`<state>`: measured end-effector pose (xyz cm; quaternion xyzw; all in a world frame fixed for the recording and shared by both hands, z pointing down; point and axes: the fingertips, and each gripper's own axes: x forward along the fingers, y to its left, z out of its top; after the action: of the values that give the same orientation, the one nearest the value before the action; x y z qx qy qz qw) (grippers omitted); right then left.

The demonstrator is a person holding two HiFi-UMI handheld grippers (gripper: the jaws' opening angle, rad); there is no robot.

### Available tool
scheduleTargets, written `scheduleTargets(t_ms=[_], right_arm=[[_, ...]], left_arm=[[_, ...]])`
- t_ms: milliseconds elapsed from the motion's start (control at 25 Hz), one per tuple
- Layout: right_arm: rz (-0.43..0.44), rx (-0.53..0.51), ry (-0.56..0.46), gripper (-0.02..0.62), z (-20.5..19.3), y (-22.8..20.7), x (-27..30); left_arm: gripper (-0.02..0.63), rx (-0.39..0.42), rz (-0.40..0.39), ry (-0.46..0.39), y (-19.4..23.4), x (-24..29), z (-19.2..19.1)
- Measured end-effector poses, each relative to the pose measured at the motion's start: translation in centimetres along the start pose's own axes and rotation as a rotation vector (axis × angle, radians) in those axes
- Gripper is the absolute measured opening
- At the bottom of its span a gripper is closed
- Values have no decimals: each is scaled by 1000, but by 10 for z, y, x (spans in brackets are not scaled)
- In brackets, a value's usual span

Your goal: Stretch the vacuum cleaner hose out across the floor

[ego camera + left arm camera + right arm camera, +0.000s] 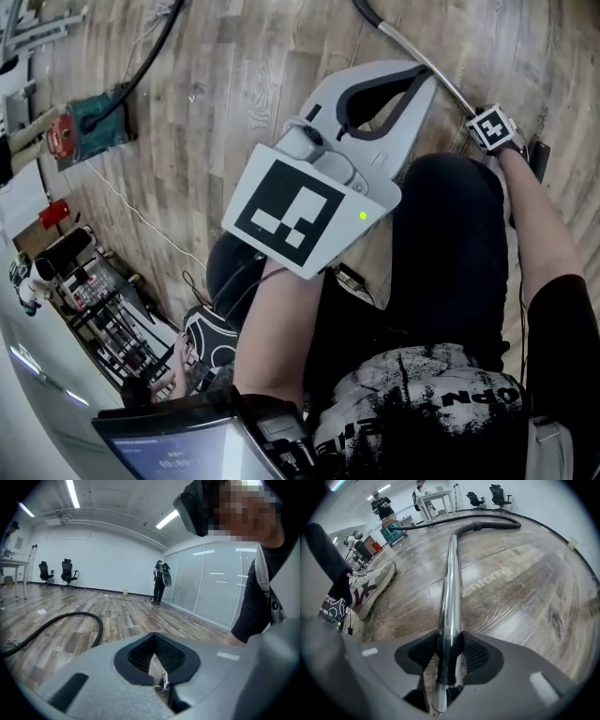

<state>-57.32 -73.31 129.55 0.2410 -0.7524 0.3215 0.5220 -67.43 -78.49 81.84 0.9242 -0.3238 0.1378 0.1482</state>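
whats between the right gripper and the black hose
A metal tube, held between the right gripper's jaws, runs across the wood floor to the black hose; the right gripper view shows it.

Vacuum hose (487,524) was black; wand (449,588) was mirror chrome. Floor (234,75) showed grey-brown wood grain. Marker cube (286,211) bore black squares on white. Sneaker (370,585) was white, maroon-striped.

Two tools: left tool (158,663), right tool (449,654); one hose (99,624); one chrome tube (450,583); two office chairs (69,572)
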Motion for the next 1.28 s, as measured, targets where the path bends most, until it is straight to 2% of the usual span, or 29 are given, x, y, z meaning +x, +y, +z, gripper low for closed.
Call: scheduleTargets(t_ms=[160, 280, 320, 400, 520, 600, 720, 800, 880, 920, 1000, 1080, 1200, 1280], right_arm=[[-44, -9, 44, 184, -5, -2, 1], [-174, 0, 188, 184, -32, -16, -10], [-192, 0, 199, 184, -34, -17, -9], [-185, 8, 177, 181, -32, -15, -4], [-100, 16, 67, 178, -12, -4, 5], [-60, 19, 31, 178, -9, 0, 6], [-10, 26, 7, 178, -4, 7, -8], [31, 17, -19, 178, 5, 13, -22], [11, 4, 9, 178, 1, 6, -43], [28, 6, 1, 178, 2, 7, -55], [34, -1, -22, 178, 7, 5, -84], [2, -6, 10, 178, 6, -3, -112], [12, -2, 50, 176, 0, 3, -130], [-13, -25, 37, 178, 3, 3, -135]], left_arm=[[0, -17, 39, 15, 3, -8, -16], [0, -37, 56, 15, 4, -12, -23], [0, -40, 61, 19, 6, -14, -27], [0, -46, 71, 39, 12, -16, -34], [12, -95, 65, 75, 21, -15, -59], [107, -208, 41, 95, 28, -4, -91], [151, -410, 33, 157, 44, 22, -152], [182, -504, 30, 234, 49, 42, -199], [220, -586, 15, 301, 46, 66, -244], [243, -644, 0, 310, 41, 79, -258], [249, -790, -31, 277, 29, 106, -269], [264, -937, -43, 229, 22, 134, -275], [304, -1146, -72, 139, 15, 174, -291], [342, -1232, -116, 73, 12, 201, -297]])
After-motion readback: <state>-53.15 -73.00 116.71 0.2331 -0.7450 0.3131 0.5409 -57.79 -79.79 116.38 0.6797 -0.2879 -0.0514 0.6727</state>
